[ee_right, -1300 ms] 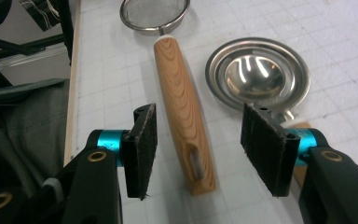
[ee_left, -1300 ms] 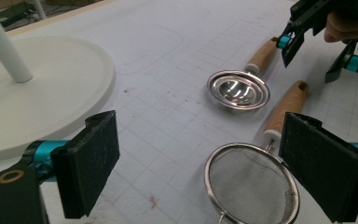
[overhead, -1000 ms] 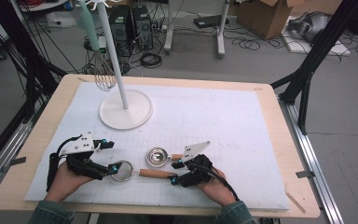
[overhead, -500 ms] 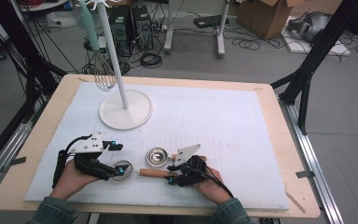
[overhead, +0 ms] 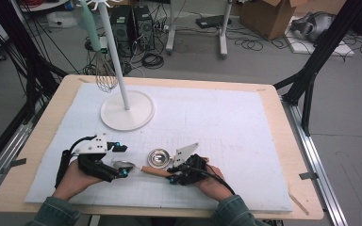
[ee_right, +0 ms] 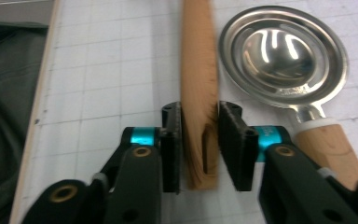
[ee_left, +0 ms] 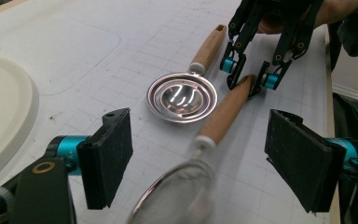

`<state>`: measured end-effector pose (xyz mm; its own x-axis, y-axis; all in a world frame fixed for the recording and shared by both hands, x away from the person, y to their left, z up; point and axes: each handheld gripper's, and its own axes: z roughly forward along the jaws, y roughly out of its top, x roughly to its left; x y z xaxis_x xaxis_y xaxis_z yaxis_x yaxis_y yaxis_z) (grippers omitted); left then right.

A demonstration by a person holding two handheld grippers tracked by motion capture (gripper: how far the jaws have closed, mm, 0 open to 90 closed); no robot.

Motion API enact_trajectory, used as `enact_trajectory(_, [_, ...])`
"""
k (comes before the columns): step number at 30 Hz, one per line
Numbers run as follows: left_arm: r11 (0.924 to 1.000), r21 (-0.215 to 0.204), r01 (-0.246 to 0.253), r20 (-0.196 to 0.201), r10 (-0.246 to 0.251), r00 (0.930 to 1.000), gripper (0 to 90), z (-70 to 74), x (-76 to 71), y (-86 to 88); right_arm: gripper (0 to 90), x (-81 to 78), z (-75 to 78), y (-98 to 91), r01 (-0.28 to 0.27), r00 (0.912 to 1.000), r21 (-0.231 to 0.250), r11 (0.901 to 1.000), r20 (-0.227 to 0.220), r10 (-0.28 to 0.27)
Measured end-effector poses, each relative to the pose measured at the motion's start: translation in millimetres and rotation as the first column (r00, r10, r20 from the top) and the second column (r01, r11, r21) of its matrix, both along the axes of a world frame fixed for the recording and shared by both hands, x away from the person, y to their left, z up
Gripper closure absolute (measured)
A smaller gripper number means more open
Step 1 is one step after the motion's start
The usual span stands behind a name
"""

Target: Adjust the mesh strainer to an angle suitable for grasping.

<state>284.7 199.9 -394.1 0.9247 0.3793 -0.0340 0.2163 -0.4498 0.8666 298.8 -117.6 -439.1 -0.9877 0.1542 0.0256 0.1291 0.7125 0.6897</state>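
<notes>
— Where the white mat (overhead: 245, 127) covers the desk (overhead: 37, 141), what lies between the two hands?

— A small mesh strainer (ee_left: 177, 191) with a wooden handle (ee_right: 198, 79), and just beside it a shiny metal ladle-like scoop (ee_left: 182, 96) with a wooden handle of its own. Both rest flat on the mat near the person's edge of the desk, handles pointing toward the right hand.

— What is the right hand-held gripper (ee_right: 199, 144) doing?

— Its jaws have just been closing and now stand narrow, one on each side of the far end of the strainer's handle, by the hanging slot. In the right gripper view the left pad looks to meet the wood, while a sliver of gap shows on the other side; a firm pinch cannot be told.

— And the left hand-held gripper (ee_left: 205, 154)?

— Its jaws stand wide, one on either side of the mesh bowl and the near end of the handle, hovering over them without touching.

— Anything else on the desk?

— A white stand (overhead: 127, 110) with a round base sits at the far left of the mat, well apart from the hands, and a wire whisk (overhead: 106, 77) hangs beside its pole.
</notes>
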Motion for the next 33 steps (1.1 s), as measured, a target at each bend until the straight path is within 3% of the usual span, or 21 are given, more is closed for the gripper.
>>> enact_trajectory(17, [0.9988, 0.028, 0.04, -0.012, -0.04, 0.9991, 26.6, 0.7, 2.0, -9.8, 71.2, -0.9, 0.8, 0.0, -0.014, 0.9999, 0.0, 0.9999, 0.0, 0.014])
enact_trajectory(33, [0.9939, 0.065, 0.089, -0.04, -0.087, 0.9954, 36.7, -3.6, 3.4, -23.4, 71.3, 0.1, 15.6, 0.0, -0.028, 0.9992, 0.008, 0.9996, 0.029, 0.028])
